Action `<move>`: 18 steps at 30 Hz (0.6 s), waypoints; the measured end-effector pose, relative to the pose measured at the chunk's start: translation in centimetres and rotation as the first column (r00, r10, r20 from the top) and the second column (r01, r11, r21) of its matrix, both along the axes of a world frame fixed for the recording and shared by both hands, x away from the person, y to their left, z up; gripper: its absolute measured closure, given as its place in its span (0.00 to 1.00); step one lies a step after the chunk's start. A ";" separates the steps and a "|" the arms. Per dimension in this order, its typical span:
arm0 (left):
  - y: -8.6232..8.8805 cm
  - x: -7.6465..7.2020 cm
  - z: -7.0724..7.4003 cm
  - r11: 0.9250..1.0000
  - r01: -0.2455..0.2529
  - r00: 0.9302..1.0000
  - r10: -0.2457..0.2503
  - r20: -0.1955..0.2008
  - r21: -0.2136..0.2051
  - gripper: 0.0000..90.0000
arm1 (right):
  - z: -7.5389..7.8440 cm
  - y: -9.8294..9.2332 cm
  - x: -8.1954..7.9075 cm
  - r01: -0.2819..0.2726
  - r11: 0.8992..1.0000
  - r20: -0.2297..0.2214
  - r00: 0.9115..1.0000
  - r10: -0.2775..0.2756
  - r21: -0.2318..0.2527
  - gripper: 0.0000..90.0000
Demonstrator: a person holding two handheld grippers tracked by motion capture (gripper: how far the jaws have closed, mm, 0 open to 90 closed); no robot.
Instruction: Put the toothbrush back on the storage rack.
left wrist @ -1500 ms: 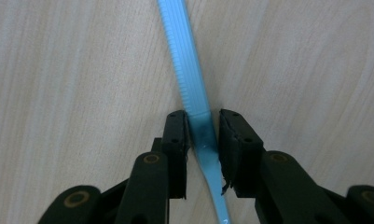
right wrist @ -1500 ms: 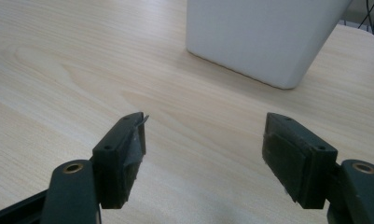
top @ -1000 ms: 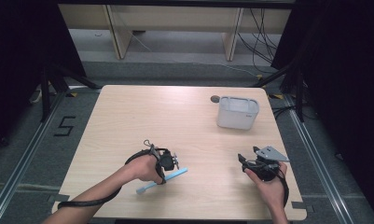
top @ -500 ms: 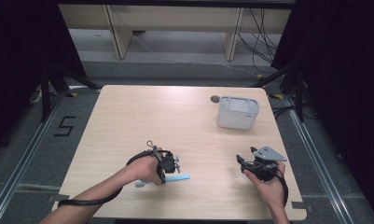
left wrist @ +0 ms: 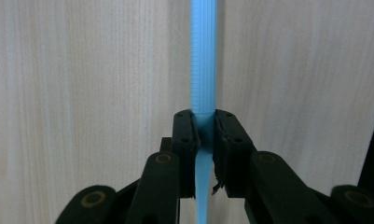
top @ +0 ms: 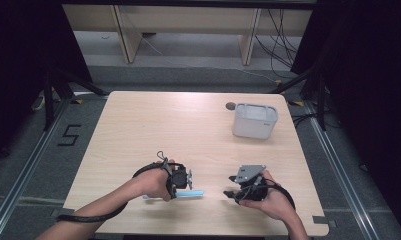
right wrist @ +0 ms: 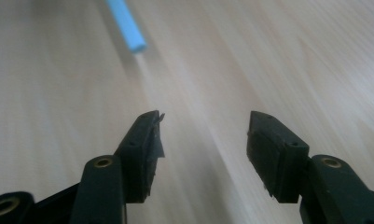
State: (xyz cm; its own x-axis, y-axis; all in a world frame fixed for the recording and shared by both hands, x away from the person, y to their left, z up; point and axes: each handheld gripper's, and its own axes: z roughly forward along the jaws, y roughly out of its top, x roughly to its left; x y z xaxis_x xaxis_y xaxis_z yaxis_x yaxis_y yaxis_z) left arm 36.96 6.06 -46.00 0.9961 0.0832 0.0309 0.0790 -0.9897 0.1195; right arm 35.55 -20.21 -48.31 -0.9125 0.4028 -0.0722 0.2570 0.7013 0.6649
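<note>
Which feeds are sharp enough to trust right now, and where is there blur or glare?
Left gripper view: crisp on the blue toothbrush handle pinched between the pads. Right gripper view: blurred, wood grain smeared, the handle's tip soft. High view: evenly lit table, no glare; dark surroundings; white bin clear.

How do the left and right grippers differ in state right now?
The left gripper is shut on the blue stick; the right gripper holds nothing, its fingers apart though they have just been closing. The left sits over the stick; the right aims at its free end. Both are hand-held, low over the table.
</note>
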 end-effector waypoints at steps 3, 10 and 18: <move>-0.1 -0.2 0.2 1.000 0.022 1.000 -0.022 -0.001 -0.007 0.87 | 0.7 1.7 0.1 -0.125 0.992 -0.012 0.992 0.125 -0.035 0.52; -0.4 -0.8 0.5 0.999 0.044 0.999 -0.044 0.000 -0.025 0.87 | 1.0 3.8 0.2 -0.208 0.976 -0.046 0.978 0.205 -0.061 0.53; -1.2 -1.1 1.1 0.997 0.065 0.998 -0.065 0.006 -0.038 0.87 | 0.9 5.4 0.0 -0.263 0.962 -0.055 0.964 0.260 -0.078 0.53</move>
State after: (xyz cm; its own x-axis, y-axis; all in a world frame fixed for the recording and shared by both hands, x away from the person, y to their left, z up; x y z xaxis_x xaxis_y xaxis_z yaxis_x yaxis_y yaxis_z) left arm 35.82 4.87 -44.92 0.9992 0.0196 0.0335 0.0141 -0.9875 0.1572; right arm 35.52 -14.79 -47.45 -0.9882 0.1440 -0.0528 0.0850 0.8008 0.5928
